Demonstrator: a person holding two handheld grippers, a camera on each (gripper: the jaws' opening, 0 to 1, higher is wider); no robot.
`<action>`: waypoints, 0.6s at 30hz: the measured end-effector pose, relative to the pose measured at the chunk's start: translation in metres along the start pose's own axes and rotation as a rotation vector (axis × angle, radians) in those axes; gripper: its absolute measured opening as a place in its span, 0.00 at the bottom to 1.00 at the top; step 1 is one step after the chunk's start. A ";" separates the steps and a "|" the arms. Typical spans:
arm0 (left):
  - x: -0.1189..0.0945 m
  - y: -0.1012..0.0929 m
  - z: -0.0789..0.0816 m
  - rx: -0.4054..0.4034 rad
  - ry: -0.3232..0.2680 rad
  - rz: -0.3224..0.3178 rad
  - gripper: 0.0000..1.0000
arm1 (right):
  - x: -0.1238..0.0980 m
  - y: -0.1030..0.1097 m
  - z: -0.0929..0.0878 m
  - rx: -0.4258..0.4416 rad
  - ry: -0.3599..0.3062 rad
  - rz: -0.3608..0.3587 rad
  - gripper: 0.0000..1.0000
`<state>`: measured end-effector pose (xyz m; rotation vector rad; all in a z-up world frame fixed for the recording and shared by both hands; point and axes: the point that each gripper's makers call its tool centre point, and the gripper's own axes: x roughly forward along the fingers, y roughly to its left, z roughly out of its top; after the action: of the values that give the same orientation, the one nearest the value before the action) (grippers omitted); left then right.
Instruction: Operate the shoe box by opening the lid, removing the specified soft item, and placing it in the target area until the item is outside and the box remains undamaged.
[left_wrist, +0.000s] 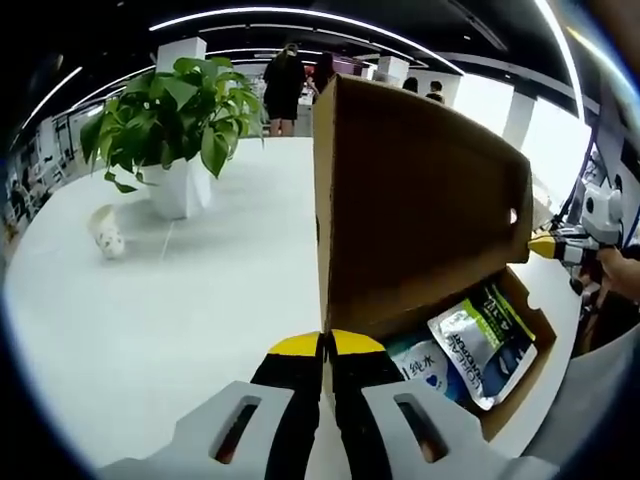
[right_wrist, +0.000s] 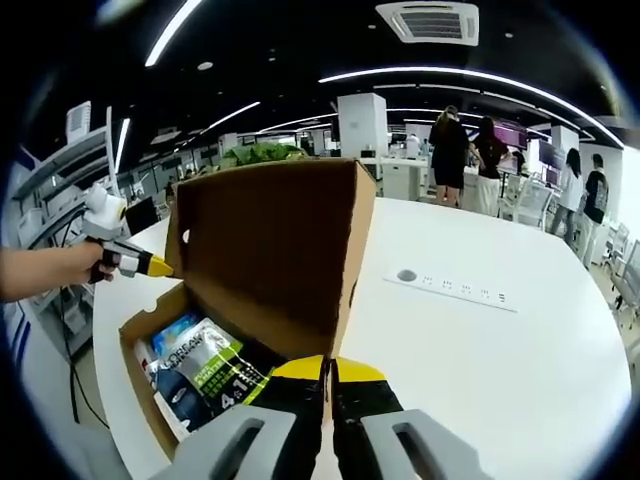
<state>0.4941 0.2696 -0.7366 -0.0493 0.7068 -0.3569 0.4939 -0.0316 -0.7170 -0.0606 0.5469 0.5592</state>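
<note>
A brown cardboard shoe box (left_wrist: 520, 385) (right_wrist: 145, 395) stands on the white table with its lid (left_wrist: 420, 200) (right_wrist: 265, 245) raised upright. Inside lie soft packs: a silver-green one (left_wrist: 485, 340) (right_wrist: 215, 365) and a blue one (left_wrist: 420, 365) (right_wrist: 175, 335). My left gripper (left_wrist: 325, 345) is shut on one side edge of the lid; in the right gripper view it appears at the far end (right_wrist: 135, 262), held by a hand. My right gripper (right_wrist: 328, 368) is shut on the opposite side edge and comes into the left gripper view (left_wrist: 560, 245).
A potted green plant (left_wrist: 175, 120) in a white pot and a small white object (left_wrist: 105, 232) sit on the table (left_wrist: 200, 310) beyond the box. A flat socket strip (right_wrist: 450, 285) is set into the tabletop. Several people stand in the background.
</note>
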 end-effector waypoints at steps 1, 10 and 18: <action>0.000 0.000 0.000 -0.001 0.000 0.000 0.00 | 0.000 0.000 0.000 0.000 0.000 0.000 0.00; 0.004 0.006 0.004 -0.017 -0.001 -0.002 0.00 | 0.003 -0.002 0.003 0.003 0.002 -0.003 0.00; 0.007 0.007 0.007 -0.028 -0.001 -0.003 0.00 | 0.008 -0.006 0.006 0.002 0.006 -0.004 0.00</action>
<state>0.5055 0.2735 -0.7367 -0.0774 0.7109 -0.3496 0.5059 -0.0317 -0.7169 -0.0617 0.5528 0.5543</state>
